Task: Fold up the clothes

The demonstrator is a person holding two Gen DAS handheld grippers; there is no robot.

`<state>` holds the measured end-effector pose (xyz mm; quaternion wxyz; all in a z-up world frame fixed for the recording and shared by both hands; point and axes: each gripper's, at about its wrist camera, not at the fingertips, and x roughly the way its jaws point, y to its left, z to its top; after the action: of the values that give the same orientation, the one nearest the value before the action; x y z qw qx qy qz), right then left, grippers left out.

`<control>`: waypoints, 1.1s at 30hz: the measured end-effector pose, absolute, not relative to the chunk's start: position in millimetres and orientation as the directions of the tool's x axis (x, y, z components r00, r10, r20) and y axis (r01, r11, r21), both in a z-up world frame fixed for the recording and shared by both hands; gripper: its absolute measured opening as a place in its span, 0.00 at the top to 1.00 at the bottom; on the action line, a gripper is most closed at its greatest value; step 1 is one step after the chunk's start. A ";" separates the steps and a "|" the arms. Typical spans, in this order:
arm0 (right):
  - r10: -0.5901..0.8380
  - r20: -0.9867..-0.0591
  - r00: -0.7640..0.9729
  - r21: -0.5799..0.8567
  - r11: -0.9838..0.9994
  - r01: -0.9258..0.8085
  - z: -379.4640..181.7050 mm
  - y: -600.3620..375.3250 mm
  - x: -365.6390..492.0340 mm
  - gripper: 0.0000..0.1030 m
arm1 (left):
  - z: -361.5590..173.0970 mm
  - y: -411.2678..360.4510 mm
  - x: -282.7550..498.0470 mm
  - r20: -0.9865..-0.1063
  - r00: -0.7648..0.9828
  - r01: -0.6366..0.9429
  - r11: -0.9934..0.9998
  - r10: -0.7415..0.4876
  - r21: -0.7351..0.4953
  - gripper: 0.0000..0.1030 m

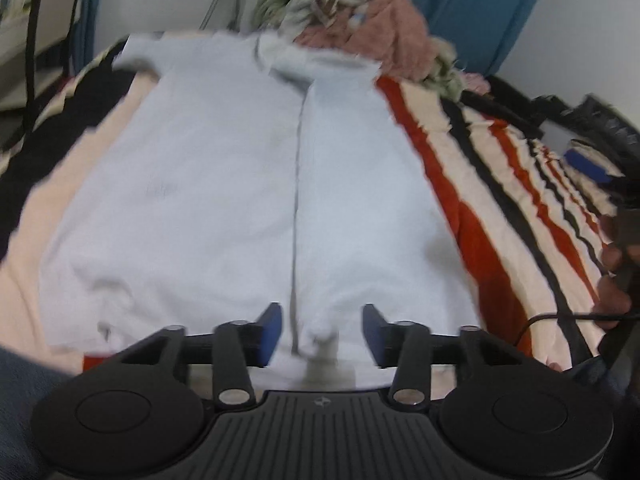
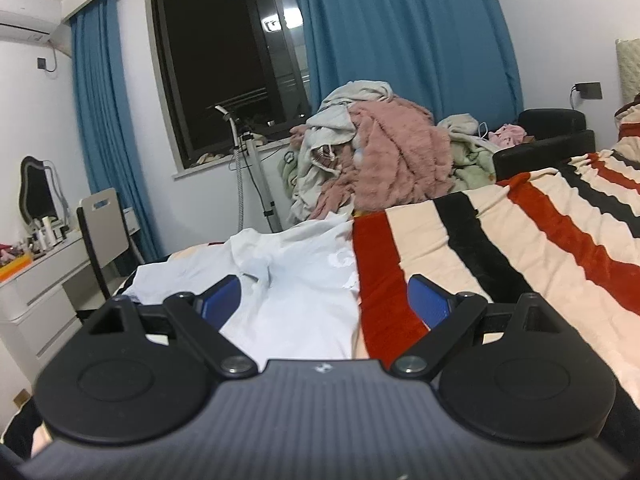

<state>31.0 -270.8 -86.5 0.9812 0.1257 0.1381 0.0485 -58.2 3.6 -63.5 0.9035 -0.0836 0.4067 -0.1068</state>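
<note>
left wrist: close, steep down on white shirt (image 1: 240,184); right wrist: low, level; both share shirt.

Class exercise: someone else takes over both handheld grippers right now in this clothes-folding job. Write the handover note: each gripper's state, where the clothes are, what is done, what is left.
Left gripper: open, nothing pinched, over the near edge of the white garment.
Right gripper: open wide, empty, low at the garment's right edge.
The garment lies spread on the striped blanket, one side already folded in to a centre line.
Unfolded clothes pile sits at the far end of the bed.
Done: spread out, first side fold.
Left: remaining folds, then probably the pile.
</note>
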 end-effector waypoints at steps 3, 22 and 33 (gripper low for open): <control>0.140 -0.261 0.955 0.260 0.963 -0.070 -88.8 -265.5 30.0 0.11 | -42.8 -3.7 -60.6 -0.664 0.713 0.155 0.975 -0.222 -0.160 0.15; 0.122 -0.225 0.967 0.210 0.975 -0.074 -104.8 -240.7 34.6 0.11 | -23.4 2.3 26.7 -0.446 0.869 0.179 0.977 -0.213 -0.119 0.00; 0.117 -0.257 0.959 0.191 0.979 -0.068 -112.4 -227.0 41.1 0.11 | -30.6 18.8 25.5 -0.450 0.873 0.175 0.983 -0.185 -0.064 0.00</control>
<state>41.1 -227.0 -112.4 0.9856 0.0904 0.1348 0.0469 25.5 18.8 -30.6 0.9678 -0.0106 0.2337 -0.0929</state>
